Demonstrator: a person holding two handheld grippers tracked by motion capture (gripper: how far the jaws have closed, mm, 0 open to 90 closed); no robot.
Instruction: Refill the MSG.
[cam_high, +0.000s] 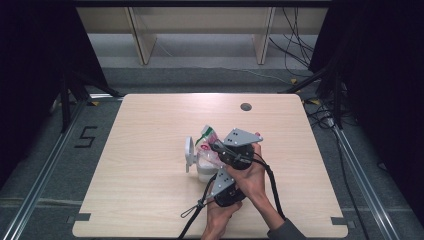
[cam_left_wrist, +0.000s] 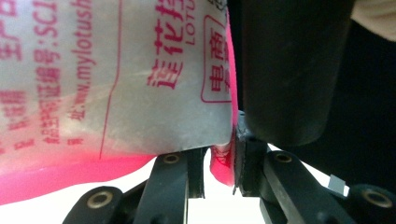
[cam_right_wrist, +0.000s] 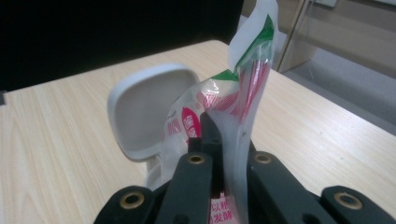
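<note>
bag (cam_high: 207, 145): crinkly plastic, mid-table, clear of edges
left gripper (cam_left_wrist: 219, 163): pinches bag corner
right gripper (cam_right_wrist: 219, 140): pinches bag film
container (cam_right_wrist: 140, 112): white, rounded lid up

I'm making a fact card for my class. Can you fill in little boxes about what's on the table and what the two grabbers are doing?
Table: light wood table
Main thing: clear plastic bag with pink and green print
Beside it: white container with its lid flipped open
Right gripper: shut on the bag's film
Left gripper: shut on the bag's pink corner
Hands: close together near the table's middle
</note>
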